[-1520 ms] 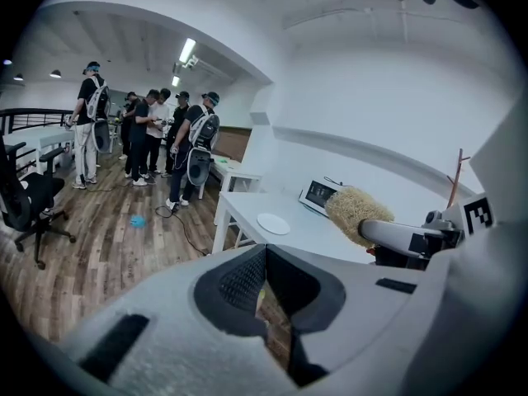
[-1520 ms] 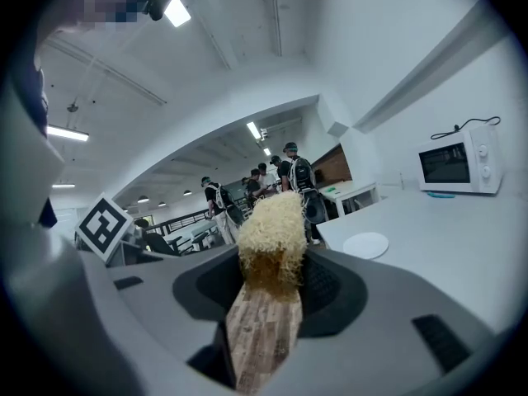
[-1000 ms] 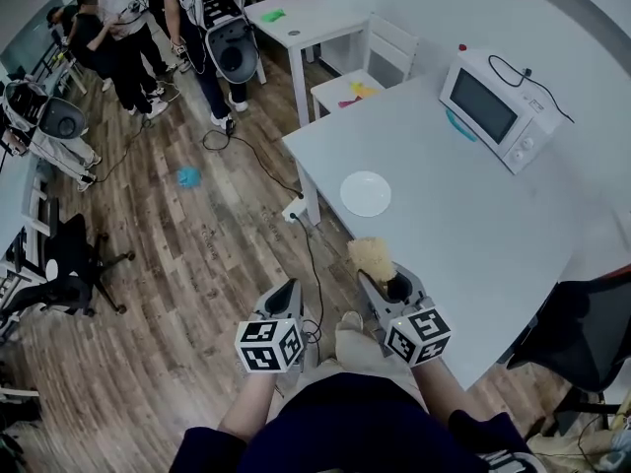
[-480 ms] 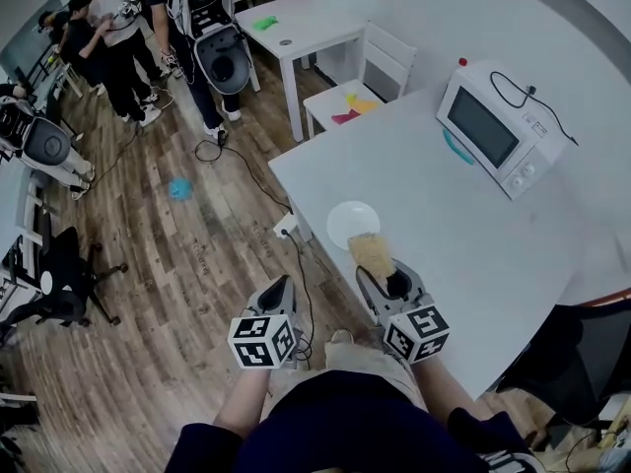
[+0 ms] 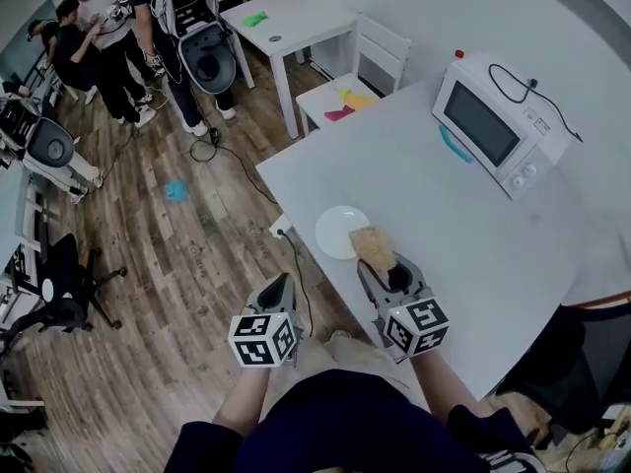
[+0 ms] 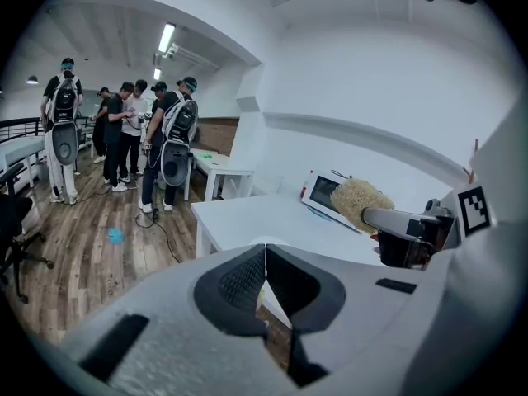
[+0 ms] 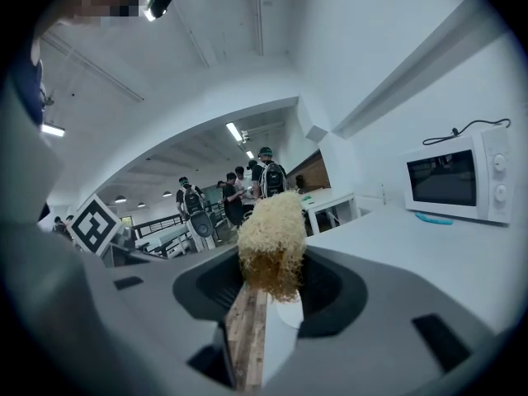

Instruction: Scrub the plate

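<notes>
A round white plate (image 5: 340,231) lies on the white table (image 5: 463,225) close to its near corner. My right gripper (image 5: 380,266) is shut on the wooden handle of a tan fibre scrub brush (image 5: 372,247), whose bristly head hangs over the plate's right edge. The right gripper view has the brush (image 7: 271,246) filling the middle, with a sliver of the plate (image 7: 290,310) beneath it. My left gripper (image 5: 279,289) is shut with nothing in it, held off the table's near-left edge over the wooden floor. In the left gripper view the jaws (image 6: 265,279) meet, and the brush (image 6: 359,202) shows at right.
A white microwave (image 5: 488,119) stands at the table's far side with a teal item (image 5: 454,146) by its base. A small white table (image 5: 279,23) and white chair (image 5: 360,72) stand beyond. Several people (image 5: 108,37) stand far left. A cable (image 5: 242,170) runs across the floor.
Both grippers have moved toward the table. The brush head, short of the plate a second ago, now overlaps the plate's right edge. Both jaws stay shut.
</notes>
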### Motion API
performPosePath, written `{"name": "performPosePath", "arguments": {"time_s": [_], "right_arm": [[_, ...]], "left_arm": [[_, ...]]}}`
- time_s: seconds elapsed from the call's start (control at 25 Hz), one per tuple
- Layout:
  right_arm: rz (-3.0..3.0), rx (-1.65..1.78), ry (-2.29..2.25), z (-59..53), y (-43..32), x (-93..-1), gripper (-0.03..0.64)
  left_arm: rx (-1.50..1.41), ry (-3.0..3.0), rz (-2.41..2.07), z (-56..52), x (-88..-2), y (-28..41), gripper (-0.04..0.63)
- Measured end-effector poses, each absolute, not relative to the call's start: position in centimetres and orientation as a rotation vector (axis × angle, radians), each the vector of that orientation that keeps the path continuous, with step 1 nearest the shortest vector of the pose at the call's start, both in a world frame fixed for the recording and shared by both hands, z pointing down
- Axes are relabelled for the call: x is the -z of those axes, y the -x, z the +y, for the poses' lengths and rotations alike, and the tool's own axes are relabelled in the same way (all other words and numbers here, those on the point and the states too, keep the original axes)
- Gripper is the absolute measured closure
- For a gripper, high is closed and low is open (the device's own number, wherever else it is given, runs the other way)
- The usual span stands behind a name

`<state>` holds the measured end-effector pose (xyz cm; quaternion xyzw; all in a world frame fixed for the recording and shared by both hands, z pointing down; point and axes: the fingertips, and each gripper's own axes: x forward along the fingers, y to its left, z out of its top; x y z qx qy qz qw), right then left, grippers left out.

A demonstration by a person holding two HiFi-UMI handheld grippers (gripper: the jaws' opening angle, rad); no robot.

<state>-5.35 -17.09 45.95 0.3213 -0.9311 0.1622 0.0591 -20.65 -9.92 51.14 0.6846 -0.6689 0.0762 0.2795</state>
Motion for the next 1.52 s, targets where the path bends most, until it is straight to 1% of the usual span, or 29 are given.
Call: {"name": "performPosePath", "arguments": {"time_s": [0.28, 0.6, 1.16, 1.2, 1.28, 1.52], "right_arm": [[-2.755, -0.524, -0.995, -18.0, 3.9, -48.1, 0.437], [-2.702, -0.535, -1.037, -19.0, 4.7, -49.9, 0.437], [-2.564, -0.622, -1.151, -24.0, 8.4, -54.6, 0.437], [-2.552, -0.634, -1.158, -24.3, 8.5, -55.0, 0.437], [-2.528, -0.658, -1.174, -24.6, 8.7, -55.8, 0.438], [-2.469, -0.719, -1.215, -24.9, 8.6, -57.7, 0.437]], "left_arm": [[-0.261, -1.876, -1.787, -12.2, -51.0, 19.8, 0.577], [-0.289, -1.948, -1.719, -15.9, -51.3, 19.5, 0.577], [-0.430, -1.976, -1.343, -24.3, -60.2, 20.8, 0.573], [-0.443, -1.974, -1.312, -24.7, -60.9, 20.8, 0.557], [-0.466, -1.979, -1.234, -25.4, -62.2, 20.4, 0.469], [-0.547, -1.948, -1.124, -27.0, -65.7, 20.0, 0.466]]}}
